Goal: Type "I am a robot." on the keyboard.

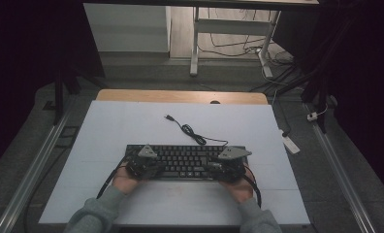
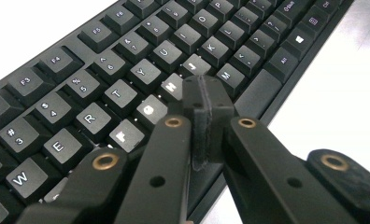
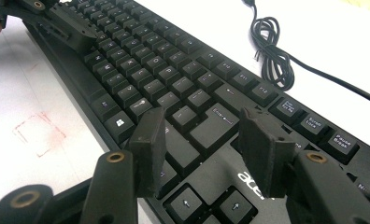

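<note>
The left gripper [image 2: 206,100], jaws together, is poised on the black plastic keyboard [image 1: 185,161], the right gripper [image 3: 204,149] held apart; key-pressing is judged barely begun.

A black keyboard [image 1: 185,161] is laid across a white board [image 1: 132,131] that covers a wooden table [image 1: 180,96]. The left gripper [image 1: 142,166] is held over the keyboard's left end and the right gripper [image 1: 226,167] over its right end. The keyboard's cable [image 1: 190,130] is coiled behind it.
</note>
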`<state>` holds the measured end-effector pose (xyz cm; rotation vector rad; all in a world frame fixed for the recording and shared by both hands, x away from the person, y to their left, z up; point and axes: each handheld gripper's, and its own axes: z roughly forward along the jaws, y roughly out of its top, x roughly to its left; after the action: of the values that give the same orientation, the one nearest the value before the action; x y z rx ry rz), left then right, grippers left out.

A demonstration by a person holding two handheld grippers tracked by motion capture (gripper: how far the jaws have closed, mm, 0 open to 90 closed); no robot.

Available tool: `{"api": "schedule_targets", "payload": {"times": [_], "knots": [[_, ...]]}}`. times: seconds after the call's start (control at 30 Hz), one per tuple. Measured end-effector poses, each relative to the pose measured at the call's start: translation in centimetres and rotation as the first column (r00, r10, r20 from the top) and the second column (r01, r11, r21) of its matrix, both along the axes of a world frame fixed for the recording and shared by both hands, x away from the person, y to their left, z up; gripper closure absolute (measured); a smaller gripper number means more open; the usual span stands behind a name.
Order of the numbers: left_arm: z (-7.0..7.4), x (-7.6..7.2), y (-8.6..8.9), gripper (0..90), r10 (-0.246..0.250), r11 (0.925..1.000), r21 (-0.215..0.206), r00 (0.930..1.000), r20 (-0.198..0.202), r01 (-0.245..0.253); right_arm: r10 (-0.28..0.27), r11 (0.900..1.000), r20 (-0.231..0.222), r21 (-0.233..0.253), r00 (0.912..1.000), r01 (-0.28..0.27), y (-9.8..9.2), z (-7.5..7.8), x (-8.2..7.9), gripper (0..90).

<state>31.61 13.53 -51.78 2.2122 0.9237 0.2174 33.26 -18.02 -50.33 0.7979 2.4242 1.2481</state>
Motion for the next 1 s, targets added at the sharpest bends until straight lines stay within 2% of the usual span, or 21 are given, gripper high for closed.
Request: {"api": "schedule_targets", "payload": {"times": [0.33,0.43,0.47,0.53,0.63,0.77,0.87,1.0], "knots": [[-0.2,0.1,0.0,88.8,-0.002,1.0,0.001,1.0,-0.005,0.002,0.001,1.0,0.0,0.001,1.0,-0.001,0.0,0.0,0.0,51.6],[-0.4,0.1,-0.1,88.9,-0.002,0.9999,0.013,1.0,-0.01,0.002,0.0,1.0,-0.002,0.001,1.0,0.0,0.0,0.0,-0.1,51.6],[-0.5,0.1,0.0,88.9,-0.001,1.0,0.0,1.0,-0.008,0.001,0.0,1.0,-0.002,0.001,1.0,0.0,0.0,0.1,-0.1,51.6],[-0.4,0.1,0.1,89.0,-0.001,1.0,-0.003,0.9999,-0.011,0.001,0.001,1.0,-0.001,0.002,1.0,-0.001,0.0,0.1,-0.1,51.6],[-0.1,0.0,0.2,88.8,0.0,1.0,-0.006,1.0,0.006,0.0,0.002,1.0,0.0,0.002,1.0,-0.002,0.0,0.1,-0.1,51.5],[0.7,-0.2,0.9,86.6,0.016,0.9987,-0.05,0.9993,0.035,-0.014,0.001,1.0,0.002,0.003,1.0,-0.001,0.0,0.1,-0.1,51.5],[1.3,-0.4,1.6,79.0,0.03,0.9968,-0.076,0.9982,0.052,-0.026,-0.001,1.0,0.001,0.007,1.0,0.001,0.0,0.1,-0.1,51.5],[1.9,-0.7,2.6,57.0,0.077,0.9936,-0.088,0.9946,0.07,-0.071,0.0,1.0,0.0,0.005,1.0,0.0,0.0,0.1,-0.2,51.4]]}}
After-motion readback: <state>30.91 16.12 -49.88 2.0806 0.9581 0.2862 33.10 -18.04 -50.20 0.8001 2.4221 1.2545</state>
